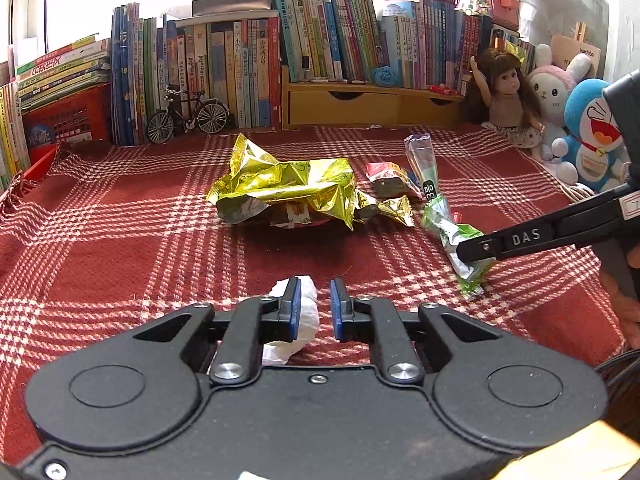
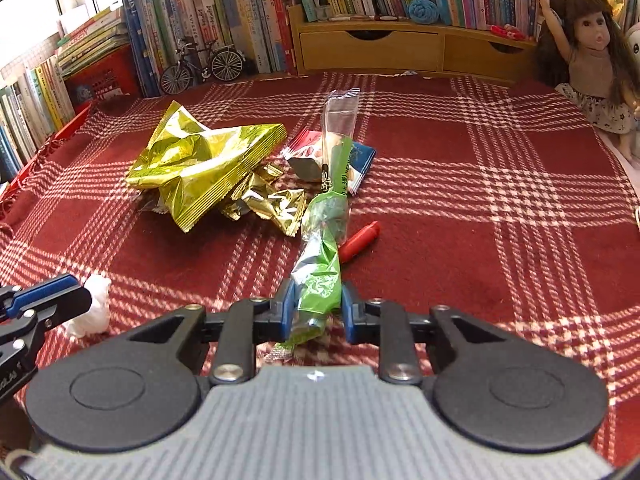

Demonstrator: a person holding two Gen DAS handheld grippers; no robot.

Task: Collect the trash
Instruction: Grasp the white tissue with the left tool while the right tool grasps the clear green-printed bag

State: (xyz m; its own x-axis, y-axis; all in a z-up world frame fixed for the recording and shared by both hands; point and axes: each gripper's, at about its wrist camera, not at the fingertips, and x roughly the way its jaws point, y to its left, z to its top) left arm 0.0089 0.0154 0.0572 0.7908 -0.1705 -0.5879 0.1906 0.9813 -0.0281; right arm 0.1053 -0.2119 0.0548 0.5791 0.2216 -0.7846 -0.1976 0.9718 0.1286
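Note:
My right gripper (image 2: 319, 308) is shut on the near end of a long twisted green and clear wrapper (image 2: 320, 248), which stretches away across the red plaid cloth (image 2: 460, 200). The left wrist view shows that gripper (image 1: 476, 250) pinching the same wrapper (image 1: 442, 216) from the right. A crumpled white tissue (image 1: 306, 314) lies between the fingers of my left gripper (image 1: 316, 304), against the left pad, with a gap to the right pad; this gripper is open. Farther off lie a crumpled gold-green bag (image 1: 280, 188), a small gold wrapper (image 1: 390, 208) and a red-white packet (image 1: 386, 178).
A red marker (image 2: 360, 240) lies beside the green wrapper, with a blue packet (image 2: 362, 164) behind it. Rows of books (image 1: 224, 72), a model bicycle (image 1: 188, 116) and a wooden drawer unit (image 1: 360, 104) line the back. A doll (image 1: 508, 92) and plush toys (image 1: 592, 132) sit at the right.

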